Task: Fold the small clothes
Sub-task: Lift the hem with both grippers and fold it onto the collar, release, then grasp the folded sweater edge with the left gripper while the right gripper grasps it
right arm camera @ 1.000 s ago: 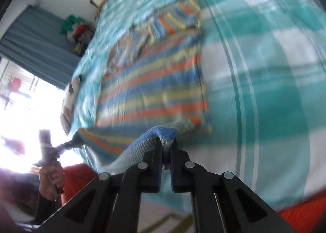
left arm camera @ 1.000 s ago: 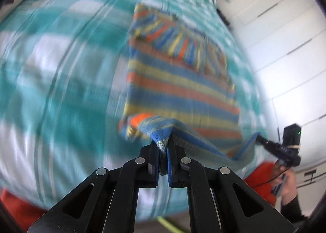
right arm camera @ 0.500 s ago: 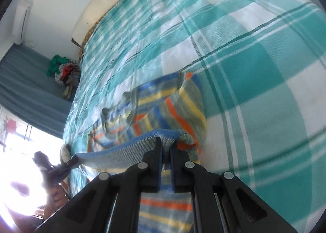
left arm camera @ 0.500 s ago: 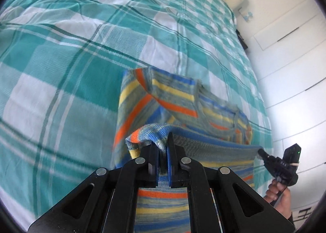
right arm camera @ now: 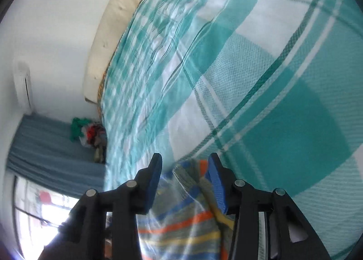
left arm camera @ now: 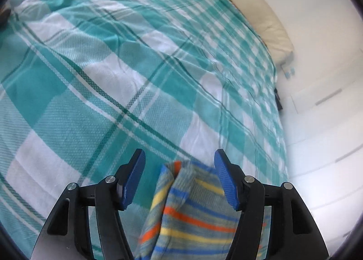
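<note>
A small striped garment (left arm camera: 190, 212) in blue, orange, yellow and grey lies folded on the bed, its far edge just past the fingertips in both views; it also shows in the right wrist view (right arm camera: 186, 214). My left gripper (left arm camera: 179, 157) is open, its blue pads standing either side of the garment's left corner without touching it. My right gripper (right arm camera: 185, 162) is open over the garment's right corner, the right pad close against the cloth.
A teal and white checked bedspread (left arm camera: 113, 78) covers the bed. A cream headboard cushion (left arm camera: 254, 10) lies at the far end. White wardrobe doors (left arm camera: 322, 123) stand on the right. A blue curtain (right arm camera: 52, 151) and a pile of clothes (right arm camera: 90, 132) are beside the bed.
Both grippers carried the garment's near edge forward over its far part, then opened and let go. The garment now lies folded in half beneath them.
</note>
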Motion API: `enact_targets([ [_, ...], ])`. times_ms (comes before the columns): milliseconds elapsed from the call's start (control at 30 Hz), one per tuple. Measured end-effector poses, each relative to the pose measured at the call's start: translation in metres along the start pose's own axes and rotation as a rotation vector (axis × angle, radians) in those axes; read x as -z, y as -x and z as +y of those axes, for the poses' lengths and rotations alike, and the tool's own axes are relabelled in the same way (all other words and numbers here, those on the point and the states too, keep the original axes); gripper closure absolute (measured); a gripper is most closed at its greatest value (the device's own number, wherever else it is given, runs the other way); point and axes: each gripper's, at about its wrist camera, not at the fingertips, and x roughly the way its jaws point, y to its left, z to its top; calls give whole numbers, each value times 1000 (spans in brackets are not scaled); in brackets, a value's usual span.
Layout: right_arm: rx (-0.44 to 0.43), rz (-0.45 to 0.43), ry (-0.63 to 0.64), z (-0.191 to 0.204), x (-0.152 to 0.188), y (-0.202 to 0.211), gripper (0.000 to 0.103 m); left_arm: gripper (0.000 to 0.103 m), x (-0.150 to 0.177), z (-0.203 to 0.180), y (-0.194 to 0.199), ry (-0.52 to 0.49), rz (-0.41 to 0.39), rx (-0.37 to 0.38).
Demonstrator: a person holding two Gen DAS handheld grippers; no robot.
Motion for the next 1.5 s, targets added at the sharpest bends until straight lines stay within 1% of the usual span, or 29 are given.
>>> enact_targets([
  [67,64,15,176,21,15,13,59,39,23,-11,17,-123,7,-15],
  [100,80,30,257,32,26,19,59,39,37,-19,22,-180,17,-11],
  [167,77,73,402,50,53,28,59,39,74,-35,30,-298,48,12],
  [233,46,137,557,68,92,36,59,37,119,-47,36,-415,86,22],
  [267,28,178,639,75,115,38,59,36,145,-49,36,-486,110,-4],
  [300,18,223,703,77,136,38,59,36,163,-50,34,-541,133,-45],
  [333,26,259,743,72,151,35,61,36,179,-46,29,-588,163,-107],
  [367,85,301,789,61,167,33,63,36,195,-38,23,-618,199,-190],
  [400,174,327,813,43,177,30,63,36,203,-30,25,-630,193,-234],
  [433,236,329,814,24,183,34,75,34,208,-24,35,-637,156,-251],
  [467,259,283,800,13,185,48,78,24,209,-20,44,-622,137,-286],
  [500,255,258,768,8,185,61,77,23,211,-16,53,-587,131,-313],
  [533,276,233,730,5,185,75,66,23,213,-13,64,-550,123,-309],
  [567,283,197,708,4,188,88,59,23,216,-12,73,-526,114,-299],
  [633,264,142,708,8,198,110,59,23,224,-16,89,-516,79,-310],
  [700,264,111,724,8,213,124,58,22,234,-25,96,-543,43,-344],
  [800,268,88,723,10,232,131,57,22,243,-37,102,-559,13,-368],
  [867,262,80,698,9,239,132,54,22,248,-45,109,-568,0,-367],
  [967,260,75,690,12,247,132,51,22,253,-58,114,-602,-14,-375],
  [1100,263,74,711,11,253,133,51,22,259,-69,118,-638,-22,-384],
  [1233,254,62,689,8,255,140,51,21,266,-80,118,-659,-21,-385],
  [1300,254,59,681,6,254,141,50,20,273,-83,114,-672,-8,-382],
  [1400,249,57,661,2,250,140,47,20,294,-96,98,-725,47,-338],
  [1500,226,54,616,-1,234,140,46,20,323,-125,75,-829,110,-262],
])
